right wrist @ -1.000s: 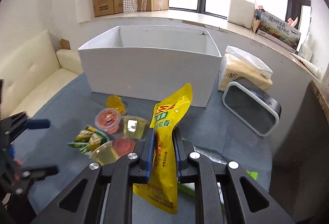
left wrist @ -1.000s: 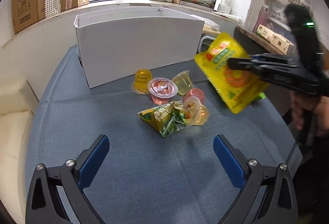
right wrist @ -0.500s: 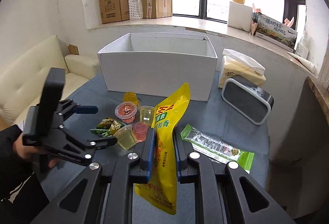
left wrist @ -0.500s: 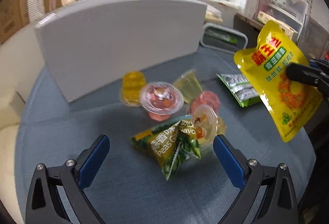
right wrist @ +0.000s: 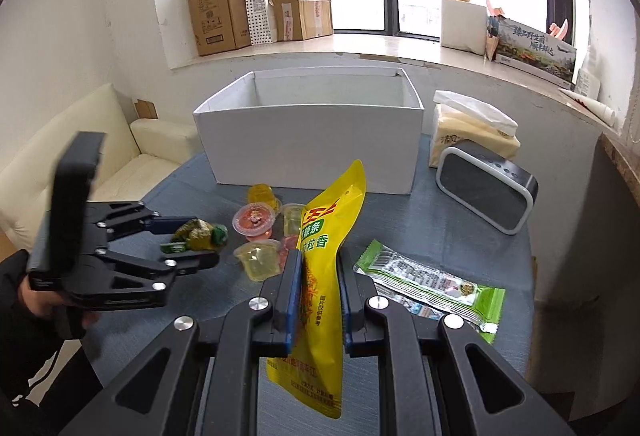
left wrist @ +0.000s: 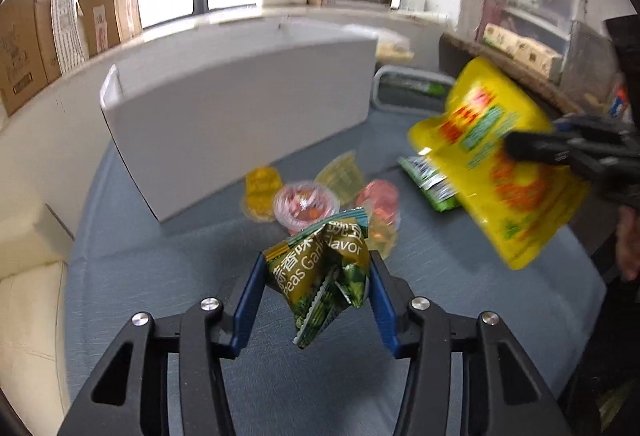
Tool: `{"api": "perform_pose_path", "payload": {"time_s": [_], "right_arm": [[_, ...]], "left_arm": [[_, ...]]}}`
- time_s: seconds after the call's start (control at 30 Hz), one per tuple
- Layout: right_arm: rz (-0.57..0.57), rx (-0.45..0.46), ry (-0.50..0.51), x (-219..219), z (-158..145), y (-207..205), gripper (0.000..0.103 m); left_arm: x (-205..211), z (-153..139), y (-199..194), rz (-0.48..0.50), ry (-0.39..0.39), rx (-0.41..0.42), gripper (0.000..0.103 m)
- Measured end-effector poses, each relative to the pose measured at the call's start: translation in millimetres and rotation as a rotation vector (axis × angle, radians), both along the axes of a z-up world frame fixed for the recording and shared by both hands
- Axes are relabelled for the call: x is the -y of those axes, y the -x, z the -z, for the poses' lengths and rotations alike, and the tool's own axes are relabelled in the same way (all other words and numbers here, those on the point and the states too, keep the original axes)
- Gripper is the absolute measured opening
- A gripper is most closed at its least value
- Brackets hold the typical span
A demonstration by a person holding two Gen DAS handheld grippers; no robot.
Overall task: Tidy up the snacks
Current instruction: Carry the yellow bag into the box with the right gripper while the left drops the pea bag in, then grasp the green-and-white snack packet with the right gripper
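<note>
My left gripper (left wrist: 318,272) is shut on a green pea-snack packet (left wrist: 320,272) and holds it just above the blue table; it also shows in the right wrist view (right wrist: 188,242) with the packet (right wrist: 198,238). My right gripper (right wrist: 318,276) is shut on a tall yellow snack pouch (right wrist: 324,276), held above the table; the pouch shows at the right in the left wrist view (left wrist: 500,159). Several jelly cups (right wrist: 256,220) sit in front of the open white box (right wrist: 312,139). A green flat packet (right wrist: 428,280) lies on the table to the right.
A grey speaker (right wrist: 486,191) and a tissue pack (right wrist: 472,131) stand right of the box. A cream sofa (right wrist: 80,163) is at the left. Cardboard boxes (right wrist: 220,11) line the window sill behind.
My left gripper has moved in and closed on the green pea-snack packet and lifted it off the table. The right gripper still holds the yellow pouch, a little farther from the box.
</note>
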State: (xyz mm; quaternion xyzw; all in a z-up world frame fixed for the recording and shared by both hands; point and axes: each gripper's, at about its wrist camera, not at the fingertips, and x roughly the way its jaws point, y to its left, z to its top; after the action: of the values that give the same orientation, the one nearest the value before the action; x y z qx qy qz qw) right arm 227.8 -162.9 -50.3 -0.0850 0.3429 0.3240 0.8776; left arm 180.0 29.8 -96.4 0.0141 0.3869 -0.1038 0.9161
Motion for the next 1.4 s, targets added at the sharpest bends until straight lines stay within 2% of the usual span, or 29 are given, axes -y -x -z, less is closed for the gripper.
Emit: {"api": "perform_pose_path", "payload": {"time_s": [0.1, 0.27, 0.47, 0.57, 0.63, 0.77, 0.9, 1.03, 1.07, 1.1, 1.13, 1.17, 1.23, 1.4], "right_arm": [[-0.010, -0.003, -0.028, -5, -9, -3, 0.017], [-0.021, 0.055, -0.025, -19, -38, -14, 0.017], [-0.009, 0.113, -0.054, -42, -77, -50, 0.017], [0.010, 0.117, -0.084, -50, -92, -74, 0.017], [0.033, 0.126, -0.091, -57, -100, -95, 0.017], [0.050, 0.084, -0.131, -73, -107, -145, 0.017], [0.071, 0.053, -0.155, -85, -96, -188, 0.017], [0.072, 0.033, -0.106, -103, -81, -217, 0.017], [0.084, 0.035, -0.102, -105, -79, -221, 0.019], [0.100, 0.027, -0.099, -106, -77, -225, 0.039], [0.117, 0.020, -0.099, -105, -74, -228, 0.059], [0.126, 0.023, -0.108, -103, -72, -229, 0.102], [0.119, 0.021, -0.108, -100, -70, -230, 0.103], [0.116, 0.012, -0.088, -97, -64, -220, 0.103]], "left_arm": [[-3, -28, 10, 0.003, 0.027, 0.064, 0.054], [-18, -72, 9, -0.019, 0.035, 0.160, 0.054], [-48, -112, -35, -0.042, 0.070, 0.198, 0.054], [-59, -128, -65, -0.057, 0.022, 0.214, 0.054], [-70, -136, -80, -0.069, 0.035, 0.225, 0.054], [-85, -140, -115, -0.087, 0.027, 0.213, 0.054], [-89, -126, -155, -0.103, -0.006, 0.174, 0.055], [-93, -107, -183, -0.124, -0.054, 0.141, 0.060], [-94, -102, -187, -0.122, -0.059, 0.131, 0.079], [-95, -97, -192, -0.122, -0.061, 0.118, 0.103], [-98, -94, -192, -0.132, -0.060, 0.124, 0.103], [-100, -91, -191, -0.132, -0.049, 0.135, 0.103], [-102, -86, -192, -0.128, -0.023, 0.112, 0.103], [-100, -78, -179, -0.134, -0.035, 0.113, 0.103]]}}
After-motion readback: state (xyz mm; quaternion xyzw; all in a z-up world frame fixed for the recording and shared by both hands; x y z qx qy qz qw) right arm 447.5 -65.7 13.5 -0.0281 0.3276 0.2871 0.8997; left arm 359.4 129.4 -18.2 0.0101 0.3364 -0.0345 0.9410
